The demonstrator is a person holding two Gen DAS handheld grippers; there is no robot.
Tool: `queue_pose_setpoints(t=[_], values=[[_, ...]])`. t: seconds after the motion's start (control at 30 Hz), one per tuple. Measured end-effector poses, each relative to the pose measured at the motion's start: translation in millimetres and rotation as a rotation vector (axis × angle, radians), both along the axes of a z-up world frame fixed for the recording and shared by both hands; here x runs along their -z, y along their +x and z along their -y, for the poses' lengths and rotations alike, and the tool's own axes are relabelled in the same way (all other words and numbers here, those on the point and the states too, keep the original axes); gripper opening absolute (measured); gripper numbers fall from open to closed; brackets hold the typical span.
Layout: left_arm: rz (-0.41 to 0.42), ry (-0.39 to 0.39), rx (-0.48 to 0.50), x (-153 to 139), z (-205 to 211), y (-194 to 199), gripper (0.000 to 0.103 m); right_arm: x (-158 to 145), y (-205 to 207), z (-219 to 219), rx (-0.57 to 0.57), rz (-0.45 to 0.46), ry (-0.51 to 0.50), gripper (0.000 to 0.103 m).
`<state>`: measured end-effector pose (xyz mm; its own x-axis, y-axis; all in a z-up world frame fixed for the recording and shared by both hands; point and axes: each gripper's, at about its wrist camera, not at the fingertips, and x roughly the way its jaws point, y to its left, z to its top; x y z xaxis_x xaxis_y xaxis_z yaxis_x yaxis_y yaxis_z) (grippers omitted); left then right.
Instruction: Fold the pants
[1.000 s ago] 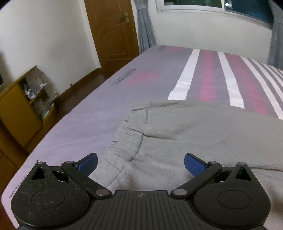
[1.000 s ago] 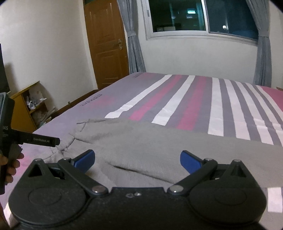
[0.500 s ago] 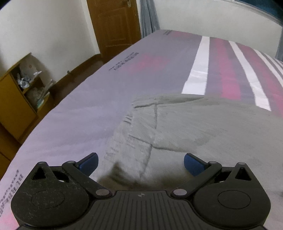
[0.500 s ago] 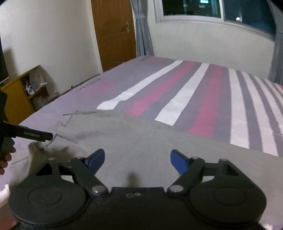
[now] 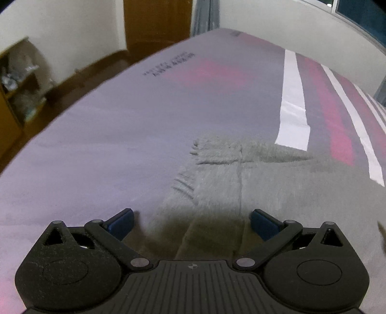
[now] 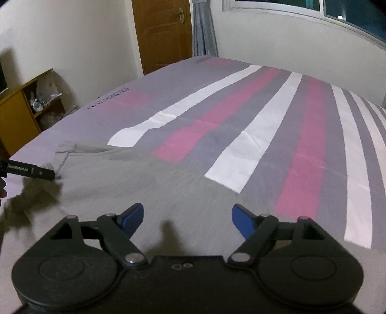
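Observation:
Grey pants (image 5: pixel 241 188) lie flat on the striped bed sheet (image 5: pixel 120 145), their gathered waistband (image 5: pixel 217 152) at the far left end. My left gripper (image 5: pixel 191 223) hovers low over the waistband end, open, blue pads apart with cloth below them and nothing pinched. In the right wrist view the pants (image 6: pixel 144 183) spread across the near part of the bed. My right gripper (image 6: pixel 187 217) is open above the middle of the cloth, holding nothing. The left gripper's black finger (image 6: pixel 31 170) reaches in at the left edge over the waistband.
The bed sheet (image 6: pixel 301 145) has pink, white and grey stripes beyond the pants. A wooden shelf cabinet (image 6: pixel 21 113) stands left of the bed, a brown door (image 6: pixel 164 33) and grey curtain (image 6: pixel 203 29) behind it. A window (image 6: pixel 349 12) sits at the far right.
Both grippers have come forward and down, closer to the pants. The right jaws have narrowed a little. The pants lie as before.

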<state>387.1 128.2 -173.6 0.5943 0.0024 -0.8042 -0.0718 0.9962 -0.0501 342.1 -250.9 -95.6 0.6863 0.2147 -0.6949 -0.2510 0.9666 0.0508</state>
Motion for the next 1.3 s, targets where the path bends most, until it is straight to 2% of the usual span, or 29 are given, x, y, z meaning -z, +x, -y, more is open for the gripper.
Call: queue_pose_setpoints(t=[0.03, 0.07, 0.1, 0.23, 0.3, 0.33, 0.37, 0.4, 0.47, 0.5, 0.57, 0.7, 0.87, 1.0, 1.1, 1.17, 1.2, 1.3], values=[[-0.012, -0.011, 0.009, 3.8, 0.9, 6.5, 0.102, 2.2, 5.6, 1.2, 0.004, -0.005, -0.002, 0.082], [-0.017, -0.018, 0.02, 7.7, 1.8, 11.0, 0.09, 4.5, 11.6, 2.8, 0.012, -0.008, -0.007, 0.082], [-0.007, -0.047, 0.045, 11.1, 2.1, 14.2, 0.084, 6.1, 16.3, 4.4, 0.016, -0.008, -0.009, 0.082], [0.0, -0.056, 0.073, 18.8, 5.7, 21.8, 0.075, 15.7, 37.7, 10.5, 0.032, -0.022, -0.012, 0.081], [0.011, -0.05, 0.102, 19.9, 10.2, 20.7, 0.063, 21.4, 47.4, 11.8, 0.038, -0.036, -0.026, 0.078], [0.014, -0.051, 0.115, 19.3, 12.2, 20.3, 0.052, 24.9, 51.5, 12.1, 0.039, -0.05, -0.026, 0.073], [0.018, -0.054, 0.124, 18.3, 15.0, 19.7, 0.045, 28.6, 54.8, 12.1, 0.038, -0.066, -0.027, 0.07], [0.02, -0.051, 0.126, 16.7, 17.7, 18.3, 0.043, 31.6, 56.4, 11.0, 0.034, -0.081, -0.032, 0.062], [0.026, -0.045, 0.127, 13.1, 20.3, 15.6, 0.033, 33.0, 55.1, 8.6, 0.005, -0.096, -0.033, 0.037], [0.035, -0.039, 0.128, 10.3, 22.9, 13.6, 0.031, 31.7, 52.8, 7.3, -0.006, -0.101, -0.027, 0.014], [0.065, -0.019, 0.13, 2.9, 27.6, 4.4, 0.026, 22.2, 39.6, 4.1, -0.025, -0.061, -0.03, 0.01], [0.138, -0.017, 0.122, -17.6, 26.8, -23.2, 0.023, -8.4, -8.7, -1.4, -0.064, 0.056, -0.029, 0.007], [0.207, -0.061, 0.124, -50.4, 1.6, -75.5, 0.023, -45.3, -111.0, -8.5, -0.152, 0.164, -0.039, 0.006], [0.213, -0.014, 0.134, -58.3, -12.5, -126.0, 0.024, -39.6, -181.7, -12.5, -0.173, 0.124, 0.017, 0.006], [0.189, 0.04, 0.117, -56.0, -14.0, -156.5, 0.036, -15.7, -219.4, -22.3, -0.162, 0.058, 0.042, 0.006], [0.141, 0.044, 0.088, -50.4, -17.7, -166.7, 0.046, 6.6, -232.8, -28.0, -0.145, -0.002, 0.046, 0.007], [0.106, 0.055, 0.074, -47.0, -18.8, -170.9, 0.049, 14.3, -233.7, -29.4, -0.134, -0.024, 0.041, 0.015], [0.009, 0.095, 0.042, -36.9, -21.8, -188.3, 0.056, 25.6, -234.1, -32.3, -0.081, -0.063, 0.04, 0.022]])
